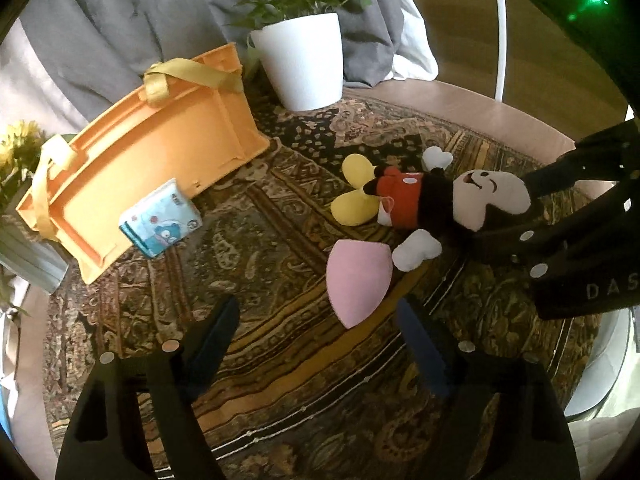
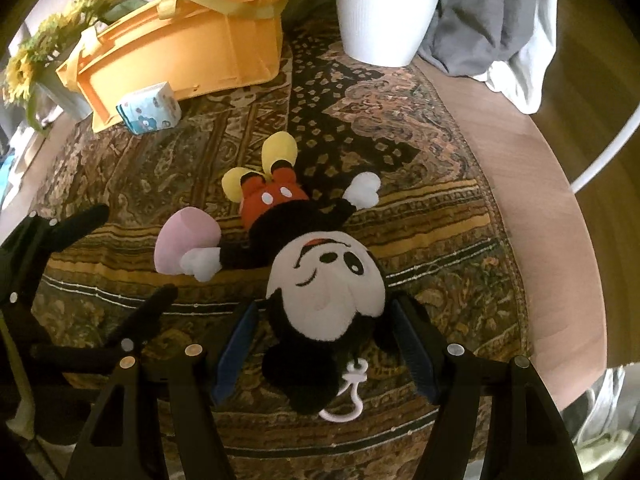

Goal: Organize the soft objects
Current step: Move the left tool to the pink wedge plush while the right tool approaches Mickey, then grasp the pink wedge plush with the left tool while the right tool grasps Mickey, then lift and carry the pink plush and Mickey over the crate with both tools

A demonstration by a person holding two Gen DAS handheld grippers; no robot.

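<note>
A Mickey Mouse plush point(image 2: 320, 280) lies on its back on the patterned rug point(image 2: 420, 220), feet toward the far side. My right gripper point(image 2: 325, 306) is open, its blue pads on either side of the plush's head with no clear press on it. In the left wrist view the plush point(image 1: 416, 200) lies to the right with the right gripper point(image 1: 504, 212) around its head. A pink soft piece point(image 1: 356, 276) lies beside the plush's hand. My left gripper point(image 1: 316, 312) stands open just short of it, nothing between its fingers. A small blue-and-white soft pack point(image 1: 160, 220) leans against the orange basket point(image 1: 152, 160).
The orange basket with yellow straps lies tipped on its side at the far left. A white plant pot point(image 1: 304, 64) stands behind the rug, with grey and white cloth point(image 1: 120, 20) behind it. Sunflowers point(image 1: 20, 148) sit at the left edge. The table's wooden rim point(image 2: 540, 200) curves round the right.
</note>
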